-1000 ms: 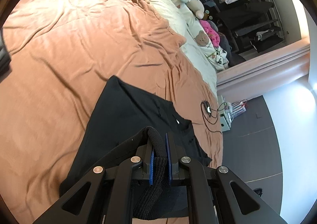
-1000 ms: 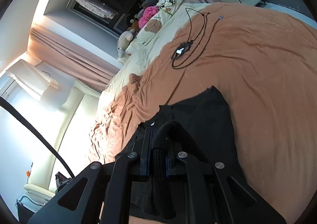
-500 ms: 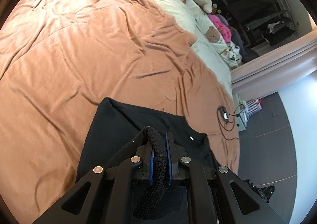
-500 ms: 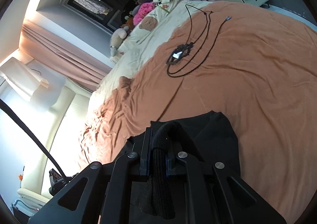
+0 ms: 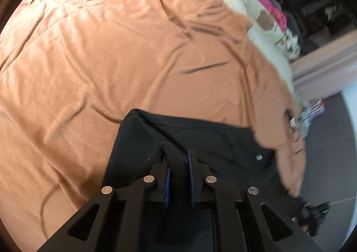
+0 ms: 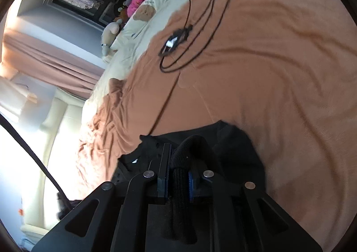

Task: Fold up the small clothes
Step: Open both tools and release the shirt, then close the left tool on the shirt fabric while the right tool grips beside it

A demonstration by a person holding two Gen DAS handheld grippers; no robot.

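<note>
A black garment [image 5: 212, 136] lies partly folded on the orange bed cover [image 5: 111, 51]. My left gripper [image 5: 177, 156] hangs low over it with the ribbed black hem [image 5: 173, 156] between its blue pads. Its jaws are opening, and a gap shows beside the right pad. In the right wrist view the same garment [image 6: 234, 147] lies bunched just ahead. My right gripper [image 6: 178, 151] has the ribbed hem [image 6: 189, 145] between its pads. These jaws are opening too, though the cloth still fills the space between them.
A coiled black cable [image 6: 189, 51] with a small white plug lies on the orange cover [image 6: 279, 62] beyond the garment, and it also shows near the bed's edge as the cable [image 5: 290, 122]. Cream pillows and soft toys [image 6: 142, 13] lie at the bed's head. Grey floor lies past the bed's edge.
Both grippers have moved forward and down over the bed, carrying the hem over the rest of the garment. The pads of both now stand a little wider than before.
</note>
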